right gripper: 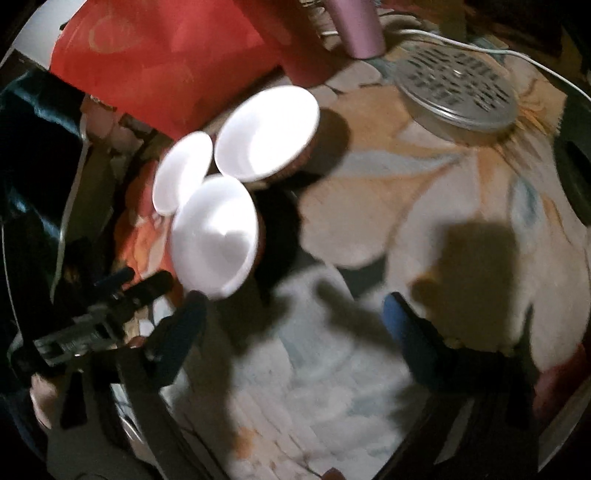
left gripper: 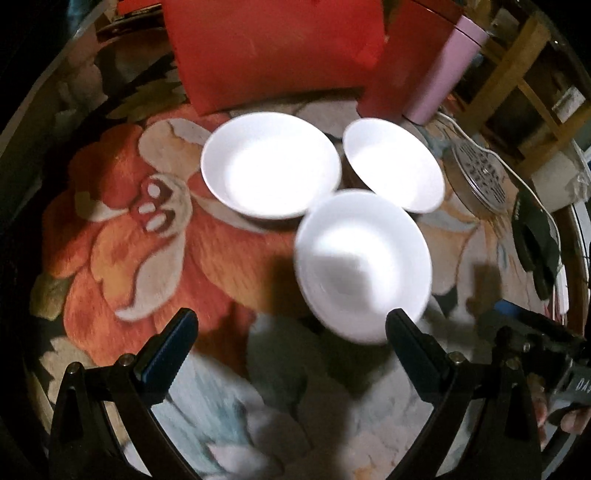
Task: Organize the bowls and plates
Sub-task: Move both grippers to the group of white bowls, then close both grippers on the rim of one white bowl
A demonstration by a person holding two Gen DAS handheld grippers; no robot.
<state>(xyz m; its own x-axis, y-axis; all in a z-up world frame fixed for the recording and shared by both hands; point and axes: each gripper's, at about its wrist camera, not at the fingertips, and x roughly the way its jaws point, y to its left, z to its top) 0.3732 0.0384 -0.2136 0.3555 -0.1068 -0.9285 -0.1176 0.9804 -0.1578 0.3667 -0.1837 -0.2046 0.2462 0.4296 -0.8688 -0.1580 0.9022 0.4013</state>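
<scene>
Left wrist view shows us three white dishes clustered on the floral surface (left gripper: pixel 122 236): plate (left gripper: pixel 269 166), far bowl (left gripper: pixel 395 164), near bowl (left gripper: pixel 364 264). Both left tongs (left gripper: pixel 291 343) and right tongs (right gripper: pixel 291 321) are released, empty. We risk knocking the near bowl's rim, since it lies touching the plate.

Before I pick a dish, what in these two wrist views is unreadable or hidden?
- Nearest white dish: left wrist view, motion blur smears its rim, so one piece or a stack is unclear.
- Far-left white dish: right wrist view, partly covered by the nearest dish.
- Perforated round metal lid: lettering blurred.
- Pink cylindrical tumbler: top cut off by the frame edge.
</scene>
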